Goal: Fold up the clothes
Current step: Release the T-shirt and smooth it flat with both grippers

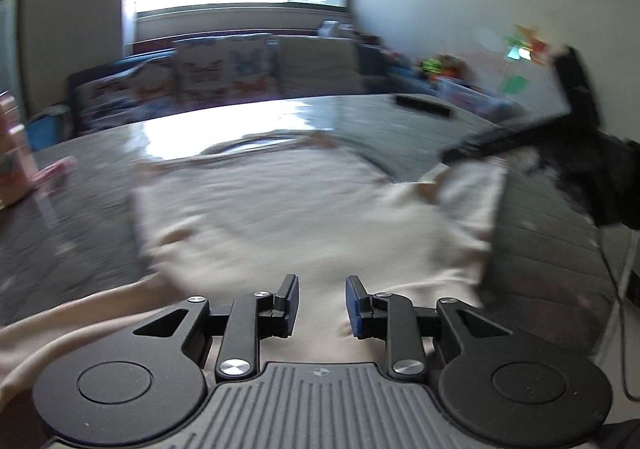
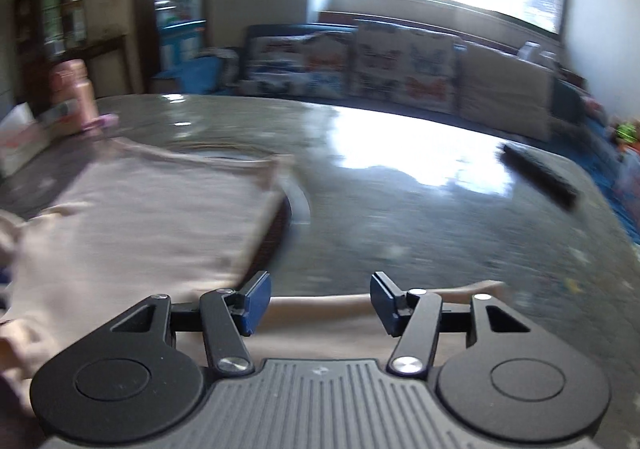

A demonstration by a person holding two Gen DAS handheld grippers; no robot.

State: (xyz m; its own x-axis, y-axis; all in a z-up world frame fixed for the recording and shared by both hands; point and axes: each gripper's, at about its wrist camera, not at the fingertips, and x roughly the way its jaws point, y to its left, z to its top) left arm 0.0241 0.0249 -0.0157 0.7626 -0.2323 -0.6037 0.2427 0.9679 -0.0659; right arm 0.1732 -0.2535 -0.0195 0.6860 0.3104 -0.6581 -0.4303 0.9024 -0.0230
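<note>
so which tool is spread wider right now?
The right tool: the gap between its blue pads is clearly wider than the left tool's. Neither grips the beige garment.

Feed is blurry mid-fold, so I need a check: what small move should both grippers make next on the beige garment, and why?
Probably bring both down onto the near edge of the beige cloth garment to regrip. The left gripper and right gripper both stand open with nothing pinched, the fabric lying loose under them on the grey table, only partly folded.
</note>
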